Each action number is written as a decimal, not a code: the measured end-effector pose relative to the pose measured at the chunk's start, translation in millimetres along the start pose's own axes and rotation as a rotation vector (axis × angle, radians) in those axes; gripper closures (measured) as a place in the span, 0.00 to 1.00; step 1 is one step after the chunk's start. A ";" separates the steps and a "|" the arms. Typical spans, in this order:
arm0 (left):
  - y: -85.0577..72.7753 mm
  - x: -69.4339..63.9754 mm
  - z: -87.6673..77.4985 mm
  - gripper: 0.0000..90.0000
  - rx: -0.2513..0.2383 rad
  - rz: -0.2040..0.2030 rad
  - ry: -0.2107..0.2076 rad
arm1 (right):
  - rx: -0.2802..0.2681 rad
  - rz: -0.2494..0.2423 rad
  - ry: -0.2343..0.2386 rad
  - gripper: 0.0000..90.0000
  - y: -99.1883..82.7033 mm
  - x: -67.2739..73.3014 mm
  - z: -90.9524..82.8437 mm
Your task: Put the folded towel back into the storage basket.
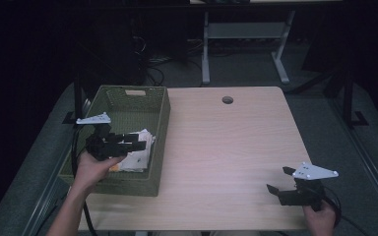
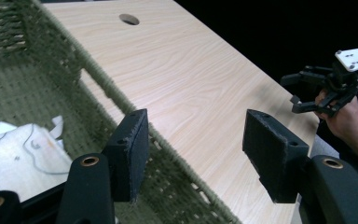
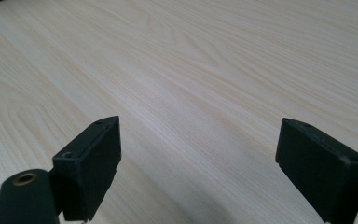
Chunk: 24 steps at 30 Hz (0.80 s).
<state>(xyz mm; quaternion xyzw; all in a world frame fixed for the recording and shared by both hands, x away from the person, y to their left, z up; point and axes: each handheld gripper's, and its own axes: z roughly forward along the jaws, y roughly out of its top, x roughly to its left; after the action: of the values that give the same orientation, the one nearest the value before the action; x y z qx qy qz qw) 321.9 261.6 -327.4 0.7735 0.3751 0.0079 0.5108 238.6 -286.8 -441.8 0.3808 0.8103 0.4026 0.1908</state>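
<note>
Both tongs stand apart and empty, the left tongs [image 1: 137,142] over the basket [image 1: 161,123] at frame left above white paper [image 1: 139,156], likely the next pick, the right tongs [image 1: 279,180] idle over bare bench [image 1: 226,142] at lower right.

the basket [image 1: 128,105] sits on the left part of the table [image 1: 226,147], with papers [image 1: 140,150] lying inside it toward its near end. a round hole [image 1: 227,100] lies in the table's far edge, right of the basket and well apart from it.
</note>
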 end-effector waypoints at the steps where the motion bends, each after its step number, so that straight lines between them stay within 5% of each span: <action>1: 0.5 -1.8 0.8 0.45 0.000 0.005 -0.003 | -0.003 -0.002 0.000 0.15 -0.3 -0.1 -0.5; 24: 10.1 -47.3 36.6 0.47 0.033 0.131 -0.072 | -0.011 0.012 -0.001 0.15 -3.4 0.4 -6.1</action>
<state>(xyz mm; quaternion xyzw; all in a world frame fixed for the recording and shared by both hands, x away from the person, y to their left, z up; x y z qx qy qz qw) 308.2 203.1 -319.3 0.8044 0.3052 0.0073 0.5097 232.9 -290.8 -440.9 0.3845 0.8057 0.4082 0.1908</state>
